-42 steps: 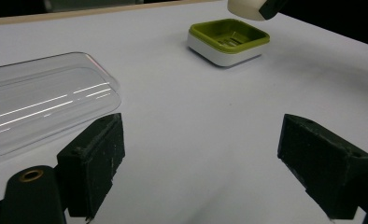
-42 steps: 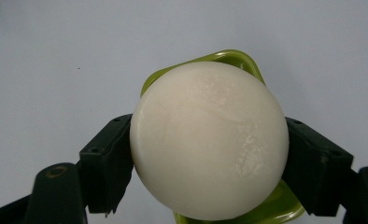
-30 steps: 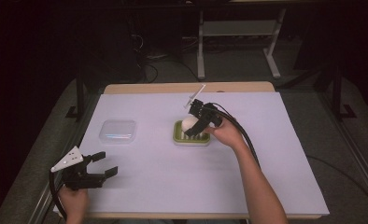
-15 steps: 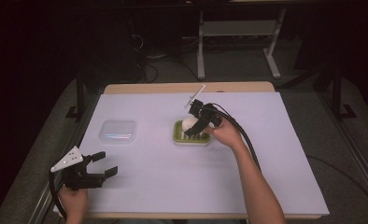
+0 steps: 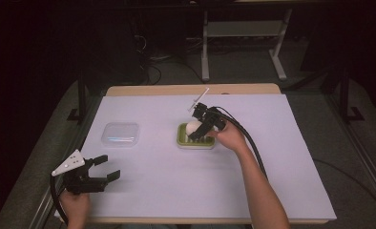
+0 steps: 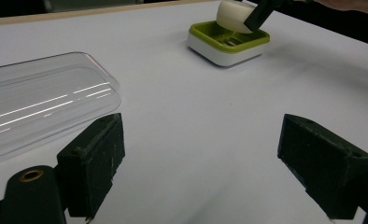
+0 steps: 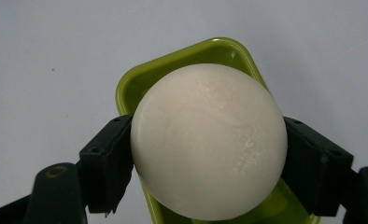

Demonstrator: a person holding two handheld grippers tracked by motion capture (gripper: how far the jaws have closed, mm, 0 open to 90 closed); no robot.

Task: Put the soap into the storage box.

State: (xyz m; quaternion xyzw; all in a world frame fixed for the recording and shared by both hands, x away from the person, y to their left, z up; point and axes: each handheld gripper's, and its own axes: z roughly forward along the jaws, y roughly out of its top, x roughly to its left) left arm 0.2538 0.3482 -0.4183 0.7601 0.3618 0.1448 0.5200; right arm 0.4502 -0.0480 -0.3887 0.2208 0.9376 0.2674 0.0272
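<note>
A round white bar of soap (image 7: 208, 140) sits between both black pads of my right gripper (image 7: 208, 163), which is shut on it. The soap hangs tilted just over a green soap dish (image 7: 182, 60) with a white base. In the high view the soap (image 5: 193, 127) and the right gripper (image 5: 199, 131) are at the dish (image 5: 195, 143) in the middle of the table. My left gripper (image 5: 110, 168) rests near the front left corner, open, with nothing between its pads (image 6: 95, 161). From there the dish (image 6: 224, 46) and the soap (image 6: 233, 16) lie far ahead.
A clear plastic lid (image 5: 121, 134) lies flat on the white sheet to the left of the dish, close in front of the left gripper (image 6: 42, 102). The right gripper's cable (image 5: 250, 143) trails back along the forearm. A dark floor surrounds the table (image 5: 191, 89).
</note>
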